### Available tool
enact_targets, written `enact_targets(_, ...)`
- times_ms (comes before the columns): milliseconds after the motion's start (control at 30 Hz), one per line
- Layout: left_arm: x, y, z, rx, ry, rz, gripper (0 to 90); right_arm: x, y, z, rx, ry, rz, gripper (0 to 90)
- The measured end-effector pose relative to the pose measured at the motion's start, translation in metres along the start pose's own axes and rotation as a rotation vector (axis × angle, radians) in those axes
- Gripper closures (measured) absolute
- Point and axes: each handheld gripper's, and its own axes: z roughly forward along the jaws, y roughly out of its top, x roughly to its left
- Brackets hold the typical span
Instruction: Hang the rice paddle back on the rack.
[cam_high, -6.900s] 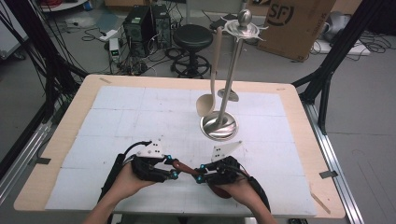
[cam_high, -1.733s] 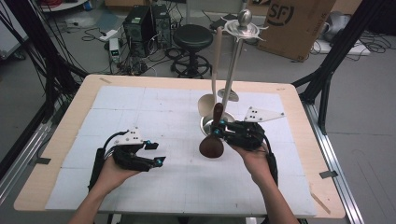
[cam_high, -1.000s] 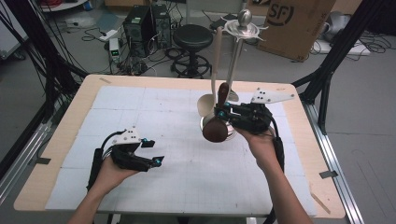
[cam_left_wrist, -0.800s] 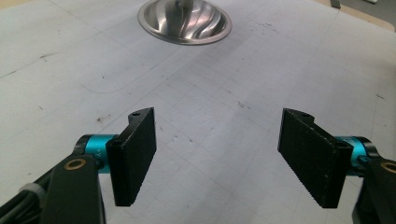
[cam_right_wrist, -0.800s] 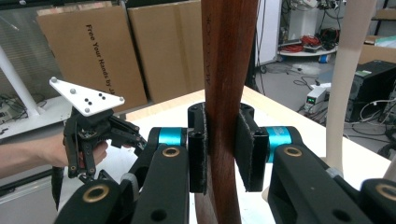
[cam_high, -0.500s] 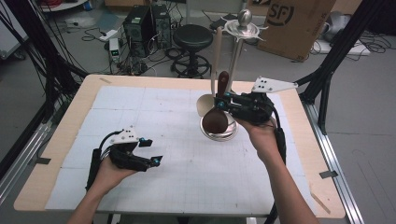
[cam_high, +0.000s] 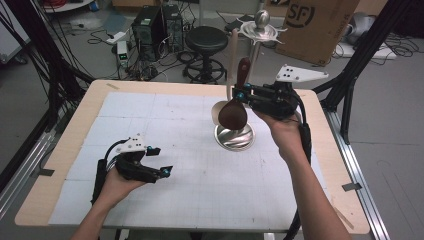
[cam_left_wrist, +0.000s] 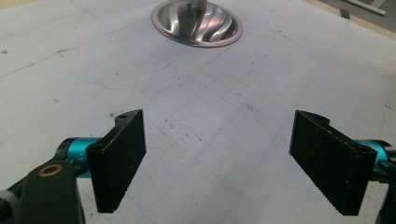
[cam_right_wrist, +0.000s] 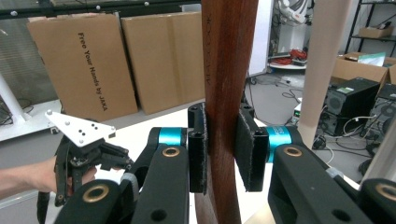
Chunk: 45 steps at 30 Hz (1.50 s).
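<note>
The spoon was dark, smooth wood with a slight sheen; the stand's base was glossy ribbed metal; the table was pale wood under matt white sheeting

Dark brown wooden spoon, glossy, held off the tabletop above the stand's round steel base. Pose: near upright, round bowl end down, handle end up. Bowl hangs just over the base's upper-left rim, handle rises beside the stand's pole. Right gripper clamps the handle at mid-length; in the right gripper view the handle sits squarely between both pads.
</note>
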Motion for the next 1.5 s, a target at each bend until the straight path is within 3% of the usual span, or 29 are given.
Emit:
enact_targets(567, 0.001, 0.0, -0.001, -0.016, 0.007, -0.011, 18.5, -0.012, 0.023, -0.004, -0.011, -0.051, 0.007, 76.4)
enact_targets(1200, 0.002, 0.0, -0.002, -0.025, 0.01, -0.019, 18.5, -0.025, 0.025, -0.002, -0.004, -0.1, 0.03, 76.3)
enact_targets(1500, 0.003, 0.0, -0.004, -0.028, 0.013, -0.017, 18.2, -0.023, 0.025, -0.001, 0.01, -0.126, 0.022, 75.1)
